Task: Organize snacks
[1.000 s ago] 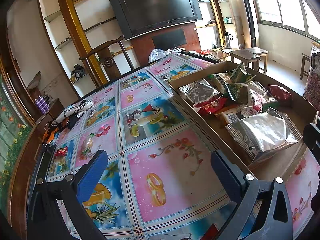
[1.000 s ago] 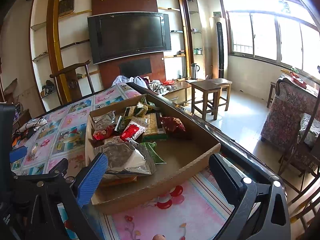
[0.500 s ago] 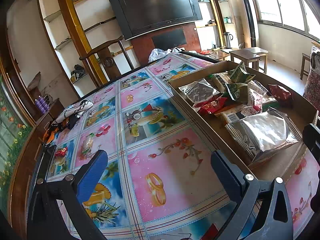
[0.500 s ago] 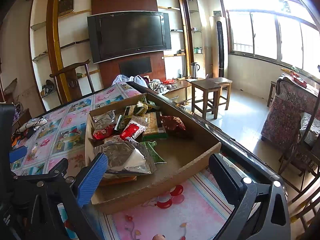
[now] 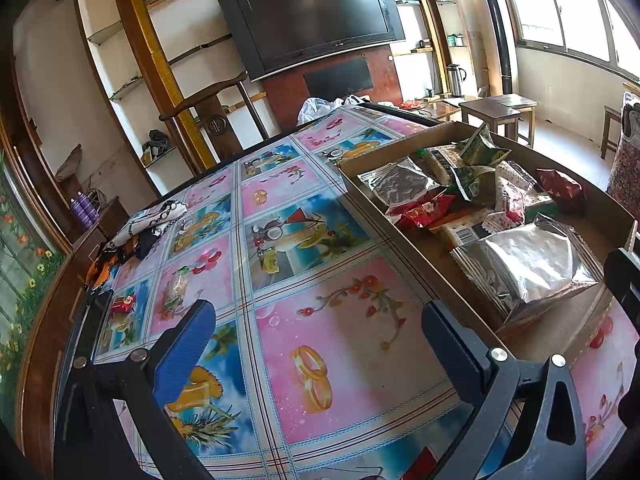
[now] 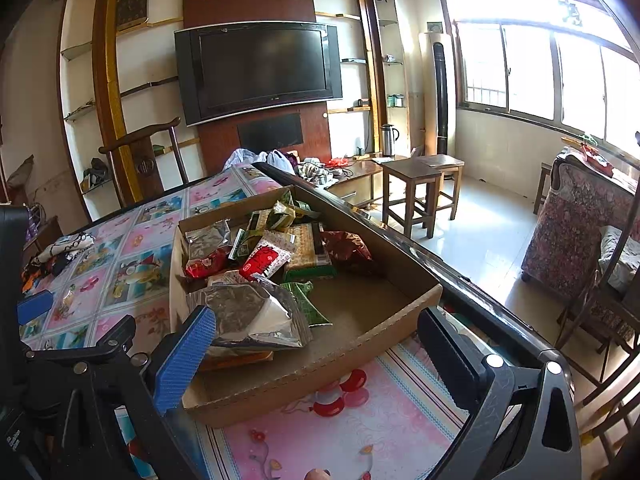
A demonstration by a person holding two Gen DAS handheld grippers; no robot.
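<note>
A shallow cardboard box (image 6: 400, 312) on the table holds several snack packets: a large silver foil bag (image 6: 248, 316) at its near end, a red packet (image 6: 264, 260) and green packets behind. The box (image 5: 404, 252) and silver bag (image 5: 528, 264) also show in the left wrist view. My right gripper (image 6: 316, 344) is open and empty, just before the box's near wall. My left gripper (image 5: 316, 344) is open and empty over the tablecloth, left of the box. A small red snack (image 5: 122, 304) and a clear packet (image 5: 176, 292) lie at the far left of the table.
The table (image 5: 280, 240) has a colourful patterned cloth. A patterned cloth bundle (image 5: 152, 220) lies at its far left edge. A wooden chair (image 5: 212, 120) stands behind the table. Wooden stools (image 6: 420, 188) and a sofa (image 6: 580, 224) stand to the right.
</note>
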